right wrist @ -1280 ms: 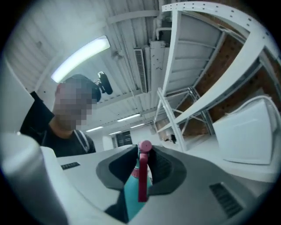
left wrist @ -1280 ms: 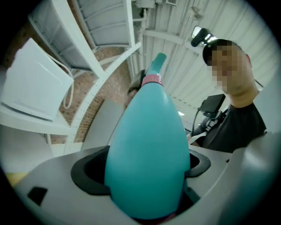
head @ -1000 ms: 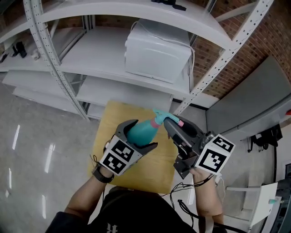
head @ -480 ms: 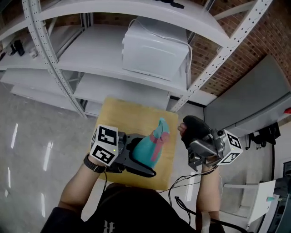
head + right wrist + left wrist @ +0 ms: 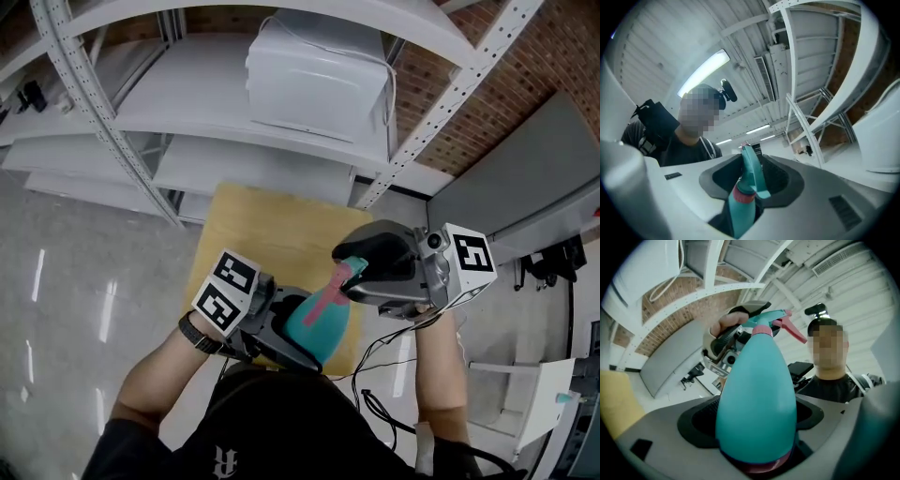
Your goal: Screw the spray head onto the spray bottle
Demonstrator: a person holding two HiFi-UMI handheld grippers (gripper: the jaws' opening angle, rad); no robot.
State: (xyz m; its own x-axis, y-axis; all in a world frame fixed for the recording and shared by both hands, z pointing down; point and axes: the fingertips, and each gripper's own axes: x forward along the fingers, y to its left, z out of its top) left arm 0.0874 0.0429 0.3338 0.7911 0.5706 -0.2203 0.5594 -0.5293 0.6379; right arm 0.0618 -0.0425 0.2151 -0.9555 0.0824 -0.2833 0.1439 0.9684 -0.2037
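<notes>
A teal spray bottle (image 5: 317,328) with a pink collar and pink trigger (image 5: 328,302) is held tilted in front of the person's chest. My left gripper (image 5: 298,339) is shut on the bottle's body (image 5: 757,399), near its base. The teal spray head (image 5: 349,274) sits on the neck. My right gripper (image 5: 367,272) reaches in from the right, and its jaws have just been closing. In the right gripper view the spray head (image 5: 751,171) stands between the jaws above the pink collar (image 5: 743,196), with dark pad showing on both sides of it.
A yellow wooden tabletop (image 5: 267,225) lies just beyond the grippers. White metal shelving (image 5: 197,117) with a white box (image 5: 319,70) stands behind it. A grey panel (image 5: 525,178) is at the right. Cables (image 5: 375,380) hang by the right forearm.
My left gripper has turned and carried the bottle back from over the tabletop toward the person. My right gripper let go of the spray head, drew off to the right, then came back around it.
</notes>
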